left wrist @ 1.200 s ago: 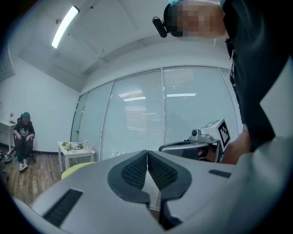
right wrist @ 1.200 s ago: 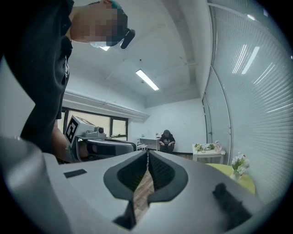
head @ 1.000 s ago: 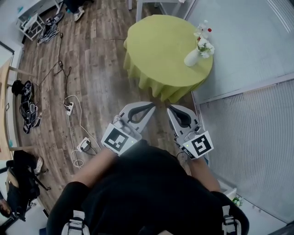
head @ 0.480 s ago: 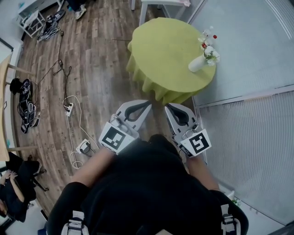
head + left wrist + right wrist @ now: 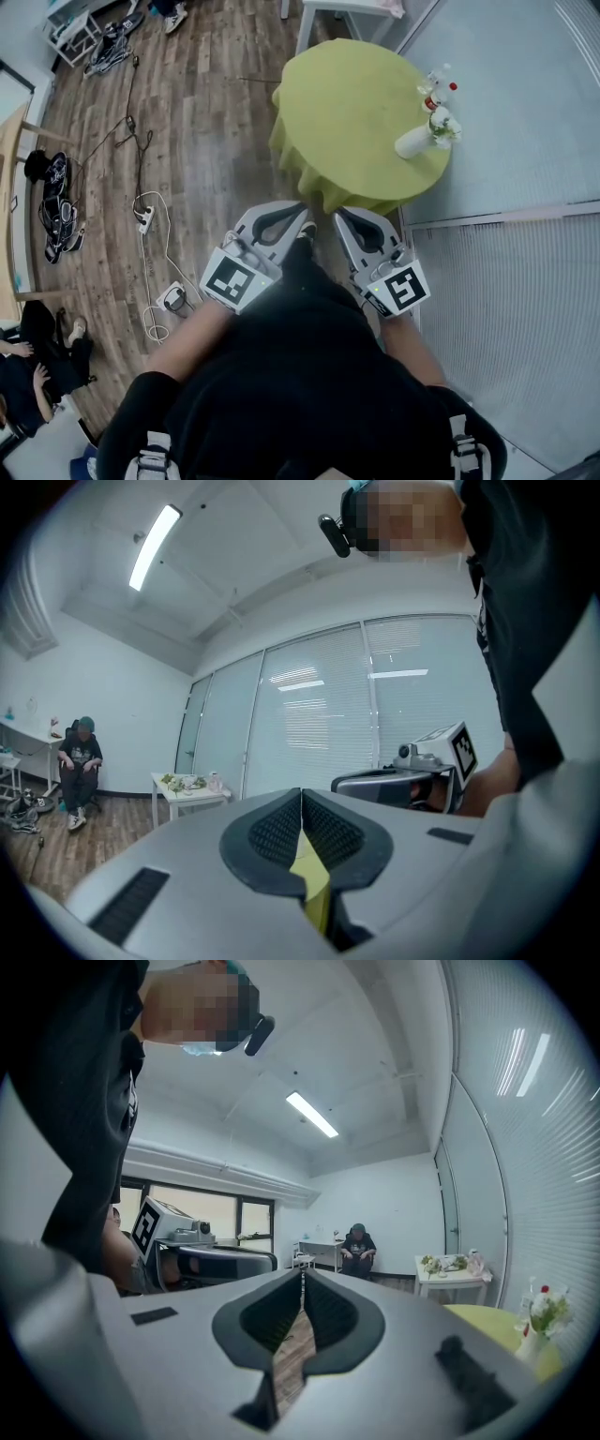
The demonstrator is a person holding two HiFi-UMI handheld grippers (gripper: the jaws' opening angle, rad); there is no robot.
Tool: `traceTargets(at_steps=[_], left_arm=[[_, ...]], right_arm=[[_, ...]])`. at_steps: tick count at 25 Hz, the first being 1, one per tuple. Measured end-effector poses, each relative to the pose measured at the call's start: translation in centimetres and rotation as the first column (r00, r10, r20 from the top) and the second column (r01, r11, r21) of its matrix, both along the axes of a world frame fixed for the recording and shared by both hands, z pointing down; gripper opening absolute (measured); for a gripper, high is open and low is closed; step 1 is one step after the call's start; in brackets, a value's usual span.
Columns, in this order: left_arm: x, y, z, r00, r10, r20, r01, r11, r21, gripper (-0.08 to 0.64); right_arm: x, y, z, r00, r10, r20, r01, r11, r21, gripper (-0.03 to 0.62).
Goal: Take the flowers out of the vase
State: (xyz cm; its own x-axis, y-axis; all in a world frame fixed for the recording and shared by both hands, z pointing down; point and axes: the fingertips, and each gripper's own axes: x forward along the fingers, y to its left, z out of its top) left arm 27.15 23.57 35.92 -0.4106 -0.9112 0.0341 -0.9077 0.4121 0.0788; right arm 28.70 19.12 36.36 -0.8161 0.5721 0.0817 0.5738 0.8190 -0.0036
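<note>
My left claw (image 5: pixel 301 794) is pressed together with nothing between its pads. My right claw (image 5: pixel 302 1274) is likewise closed and empty. Both point level, side by side close in front of my body, just short of the near edge of the round surface (image 5: pixel 342 103) with its yellow-green cloth.

The vase (image 5: pixel 411 142) is not straight ahead of either claw. It lies forward and off to my right, at the far right rim of the surface, close to the glass wall (image 5: pixel 525 84). In the right gripper view it sits low at the right edge, so I judge the right claw to be the nearer one.

The vase is white and stands upright, with the flowers (image 5: pixel 441 124) in its neck: white blooms and green leaves, stems running upward. I reckon the pull must go straight up along those stems, leaving the left claw free to steady the vase. Nothing has been lifted out yet.
</note>
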Motion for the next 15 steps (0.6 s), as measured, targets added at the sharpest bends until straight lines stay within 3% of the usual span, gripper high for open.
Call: traceTargets(at_steps=[15], left_arm=[[-11.0, -4.0, -0.9, 0.996, -0.086, 0.019, 0.087, 0.995, -0.054, 0.015]], right_arm=[[-11.8, -3.7, 0.2, 0.994, -0.106, 0.0, 0.106, 0.994, -0.01, 0.02]])
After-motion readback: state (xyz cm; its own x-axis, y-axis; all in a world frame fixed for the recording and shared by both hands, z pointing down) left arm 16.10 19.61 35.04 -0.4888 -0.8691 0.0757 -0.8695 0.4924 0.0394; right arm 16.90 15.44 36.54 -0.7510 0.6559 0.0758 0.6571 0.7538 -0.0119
